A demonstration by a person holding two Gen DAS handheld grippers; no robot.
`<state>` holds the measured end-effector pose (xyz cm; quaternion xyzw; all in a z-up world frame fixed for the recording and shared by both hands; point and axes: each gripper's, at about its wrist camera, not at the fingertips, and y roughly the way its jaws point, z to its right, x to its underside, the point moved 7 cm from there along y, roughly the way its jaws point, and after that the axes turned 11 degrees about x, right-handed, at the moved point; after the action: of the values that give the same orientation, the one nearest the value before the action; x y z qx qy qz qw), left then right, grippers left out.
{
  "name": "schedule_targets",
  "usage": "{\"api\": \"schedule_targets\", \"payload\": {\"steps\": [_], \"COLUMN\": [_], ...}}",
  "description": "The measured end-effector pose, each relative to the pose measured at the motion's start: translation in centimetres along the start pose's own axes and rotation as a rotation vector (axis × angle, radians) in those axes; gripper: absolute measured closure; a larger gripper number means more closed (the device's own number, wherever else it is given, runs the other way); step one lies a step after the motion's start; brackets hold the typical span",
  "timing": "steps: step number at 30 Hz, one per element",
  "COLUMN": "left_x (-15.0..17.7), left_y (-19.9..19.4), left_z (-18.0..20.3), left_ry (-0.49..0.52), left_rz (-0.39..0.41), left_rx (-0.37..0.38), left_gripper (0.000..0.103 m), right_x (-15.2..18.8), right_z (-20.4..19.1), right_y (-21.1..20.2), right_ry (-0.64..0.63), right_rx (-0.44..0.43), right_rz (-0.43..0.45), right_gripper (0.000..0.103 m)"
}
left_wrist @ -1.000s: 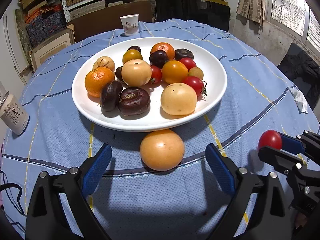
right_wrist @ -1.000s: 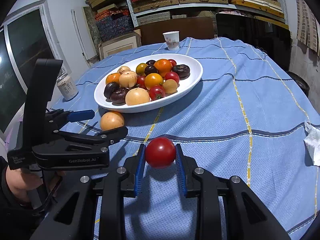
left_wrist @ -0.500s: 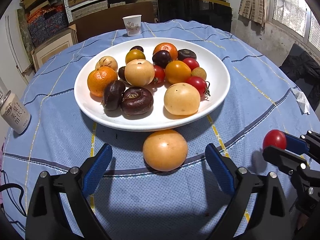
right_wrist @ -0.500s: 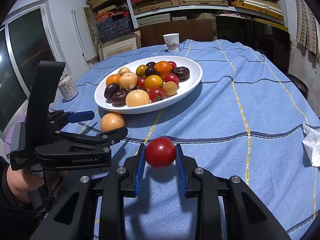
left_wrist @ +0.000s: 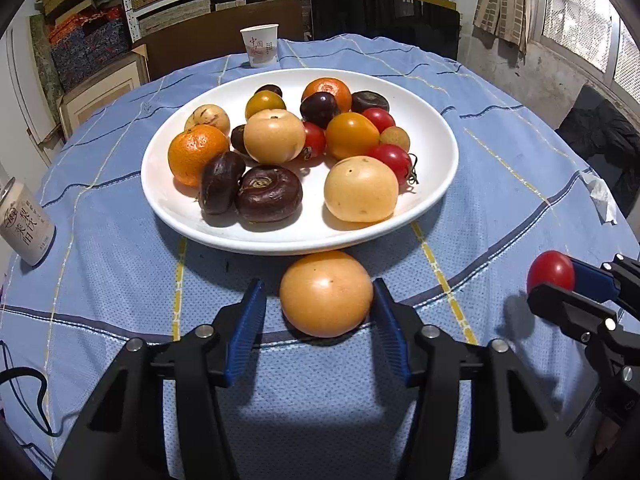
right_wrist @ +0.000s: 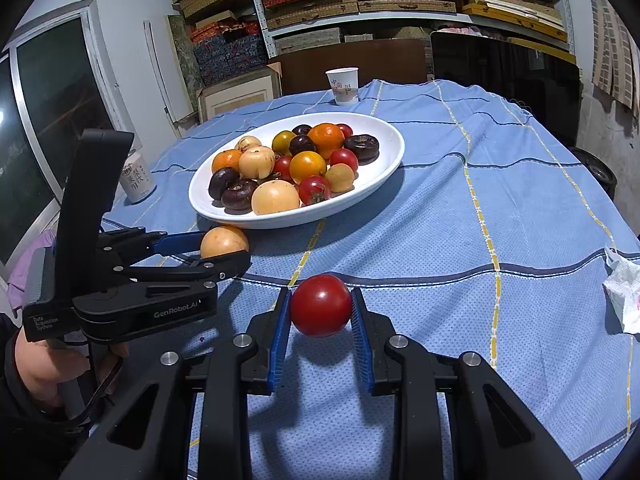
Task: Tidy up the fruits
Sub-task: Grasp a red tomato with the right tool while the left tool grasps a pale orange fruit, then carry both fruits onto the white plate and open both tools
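Observation:
A round yellow-orange fruit (left_wrist: 326,294) lies on the blue tablecloth just in front of the white plate (left_wrist: 434,140), which is piled with several fruits. My left gripper (left_wrist: 318,284) straddles this fruit and its jaws are closing. The right pad touches the skin; a narrow gap shows at the left pad. My right gripper (right_wrist: 320,294) is shut on a red tomato (right_wrist: 321,306), held a little above the cloth. The left wrist view shows that tomato (left_wrist: 551,270) at the far right. The right wrist view shows the left gripper (right_wrist: 222,250) and the yellow-orange fruit (right_wrist: 224,242) at the plate's near edge.
A paper cup (left_wrist: 260,46) stands beyond the plate. A drink can (left_wrist: 24,226) stands at the left of the table. A crumpled tissue (right_wrist: 624,296) lies at the right edge. A person's hand (right_wrist: 40,364) holds the left gripper's handle. Shelves with boxes line the back wall.
The left gripper's jaws have come in from wide apart to close beside the yellow-orange fruit. The right gripper and its tomato have kept still.

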<state>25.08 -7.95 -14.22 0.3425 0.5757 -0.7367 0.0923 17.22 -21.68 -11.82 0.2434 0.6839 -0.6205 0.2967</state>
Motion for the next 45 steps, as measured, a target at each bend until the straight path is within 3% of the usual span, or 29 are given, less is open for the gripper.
{"api": "schedule_targets", "payload": {"steps": [22,45], "left_x": [0.0,3.3], "left_y": [-0.2,-6.2], "left_z": [0.2,0.1], "left_ry": [0.009,-0.015], "left_rz": [0.013,0.084], "left_rx": [0.007,0.06], "left_gripper": [0.058,0.058], "right_x": [0.2,0.4], "right_z": [0.0,-0.3], "right_y": [0.2,-0.4], "right_ry": [0.009,-0.014], "right_rx": [-0.001,0.012], "right_rz": [-0.006,0.01], "right_gripper": [0.073,0.074]}}
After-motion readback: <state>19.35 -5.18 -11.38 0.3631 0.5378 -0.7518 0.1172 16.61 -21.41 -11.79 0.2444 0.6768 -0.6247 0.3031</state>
